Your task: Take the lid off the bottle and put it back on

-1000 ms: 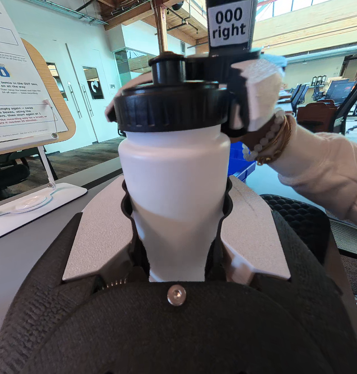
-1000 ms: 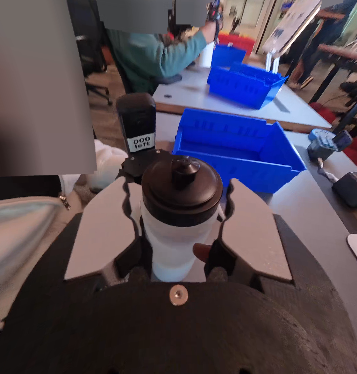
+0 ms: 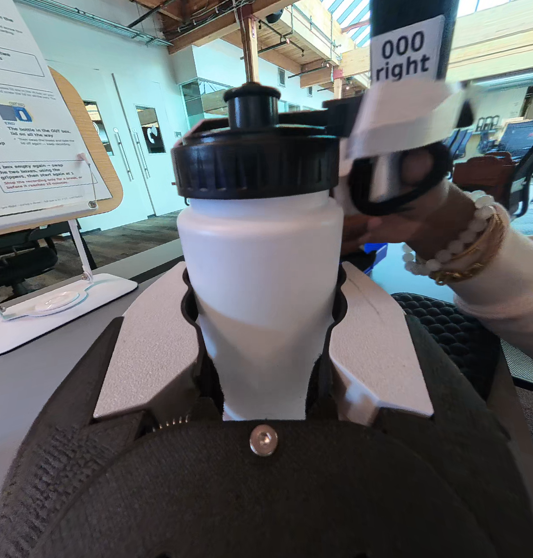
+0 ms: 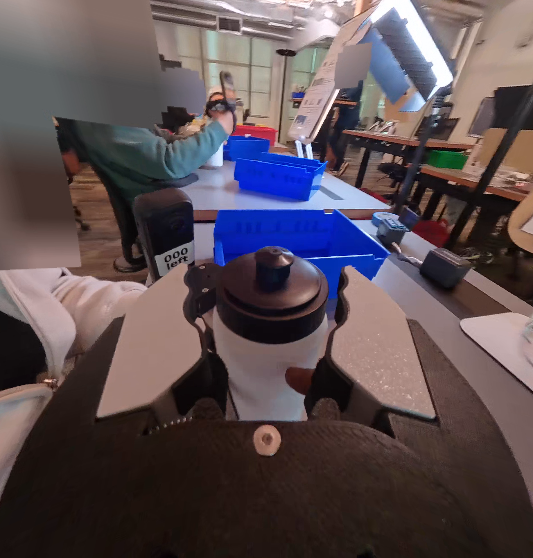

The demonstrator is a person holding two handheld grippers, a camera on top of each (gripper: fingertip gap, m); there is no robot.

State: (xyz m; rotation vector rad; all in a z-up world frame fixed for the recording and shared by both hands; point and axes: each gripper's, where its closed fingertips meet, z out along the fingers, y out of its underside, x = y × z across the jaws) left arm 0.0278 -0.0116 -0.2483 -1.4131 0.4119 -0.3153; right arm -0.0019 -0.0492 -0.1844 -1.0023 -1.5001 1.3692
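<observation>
While seen from the left wrist, shows a white bottle (image 3: 259,235) standing upright, pinched at its narrow waist by the left gripper (image 3: 263,271), both pads pressed tight against the plastic. Holds it just above a grey table (image 3: 32,392). Carries a black ribbed lid (image 3: 256,169) with a pull spout, seated on the neck. Hides any contents behind opaque walls. Blurs the right gripper (image 3: 395,120) where it meets the lid's right edge, with beaded and gold bracelets (image 3: 458,250) on the wrist behind it. Adds an instruction sign on a stand (image 3: 32,136) at left.

Seen from the right wrist, looks down on the same lid between two spread fingers; cannot tell whether the pads actually press the rim, with narrow gaps seeming to show on either side. Reveals a fingertip (image 4: 298,380) against the bottle's side. Reveals also a blue bin (image 4: 349,259) just behind the bottle, showing only its own blue walls, and more blue bins (image 4: 277,178) on a farther table beside a person in a green sleeve (image 4: 144,157).
</observation>
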